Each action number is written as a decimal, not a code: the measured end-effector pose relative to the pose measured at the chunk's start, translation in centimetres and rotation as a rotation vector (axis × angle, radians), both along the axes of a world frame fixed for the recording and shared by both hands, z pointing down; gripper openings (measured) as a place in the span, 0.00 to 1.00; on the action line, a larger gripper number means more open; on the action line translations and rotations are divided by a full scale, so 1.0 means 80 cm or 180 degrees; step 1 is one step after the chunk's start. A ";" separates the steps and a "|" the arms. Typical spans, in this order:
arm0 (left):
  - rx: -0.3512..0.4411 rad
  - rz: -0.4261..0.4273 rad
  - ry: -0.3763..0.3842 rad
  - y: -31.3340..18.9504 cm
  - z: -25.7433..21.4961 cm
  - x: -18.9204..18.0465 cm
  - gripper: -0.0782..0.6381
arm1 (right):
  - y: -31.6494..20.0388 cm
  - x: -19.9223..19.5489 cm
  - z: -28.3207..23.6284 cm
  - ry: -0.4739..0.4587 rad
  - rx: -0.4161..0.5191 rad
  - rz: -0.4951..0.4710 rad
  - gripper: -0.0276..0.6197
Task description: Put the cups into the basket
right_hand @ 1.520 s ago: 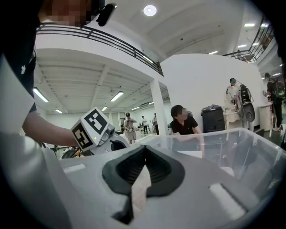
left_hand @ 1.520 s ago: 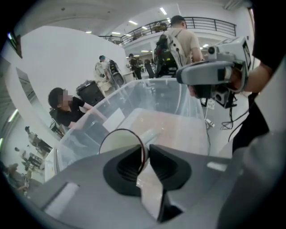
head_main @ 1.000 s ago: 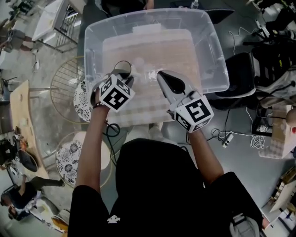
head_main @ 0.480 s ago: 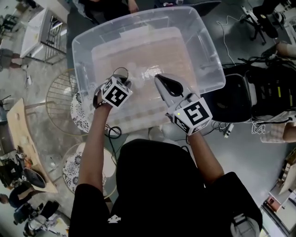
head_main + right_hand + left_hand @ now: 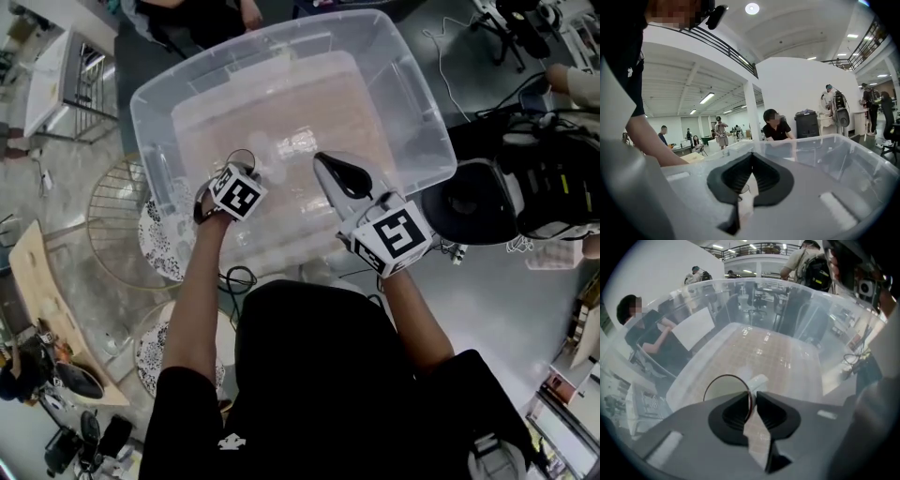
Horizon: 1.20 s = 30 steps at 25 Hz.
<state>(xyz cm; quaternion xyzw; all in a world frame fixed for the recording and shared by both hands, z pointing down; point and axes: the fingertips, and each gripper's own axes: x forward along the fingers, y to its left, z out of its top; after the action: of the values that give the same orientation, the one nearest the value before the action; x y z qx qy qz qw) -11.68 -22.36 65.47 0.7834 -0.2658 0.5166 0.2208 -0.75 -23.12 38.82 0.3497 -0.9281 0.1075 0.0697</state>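
Observation:
A large clear plastic bin (image 5: 422, 103) stands in front of me. My left gripper (image 5: 246, 161) hangs over its near left part, shut on the dark rim of a clear cup (image 5: 240, 155). In the left gripper view the cup (image 5: 719, 389) sits just left of the jaws, with its rim pinched in my left gripper (image 5: 753, 401). Another clear cup (image 5: 758, 379) lies on the bin floor (image 5: 787, 357) beyond it. My right gripper (image 5: 323, 161) is over the bin's middle, shut and empty. The right gripper view shows my right gripper (image 5: 751, 180) closed above the bin wall (image 5: 825, 145).
Round wire tables and patterned stools (image 5: 164, 234) stand left of the bin. A black chair (image 5: 469, 202) and cables are on the floor to the right. People sit and stand beyond the bin's far wall.
The view has swung, so the bin sits further left in the picture. The left gripper with the cup has drifted slightly forward over the bin. Neither gripper's jaws have changed.

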 end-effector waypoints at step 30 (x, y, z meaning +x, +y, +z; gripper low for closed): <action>0.0032 0.0332 -0.0038 0.003 0.059 0.024 0.21 | 0.027 0.028 0.000 0.0189 -0.0075 0.0290 0.04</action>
<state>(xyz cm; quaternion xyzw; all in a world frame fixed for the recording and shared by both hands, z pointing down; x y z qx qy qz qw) -9.72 -22.09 70.17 0.7942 -0.2285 0.5307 0.1881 1.51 -20.95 38.86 0.3938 -0.9074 0.1110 0.0963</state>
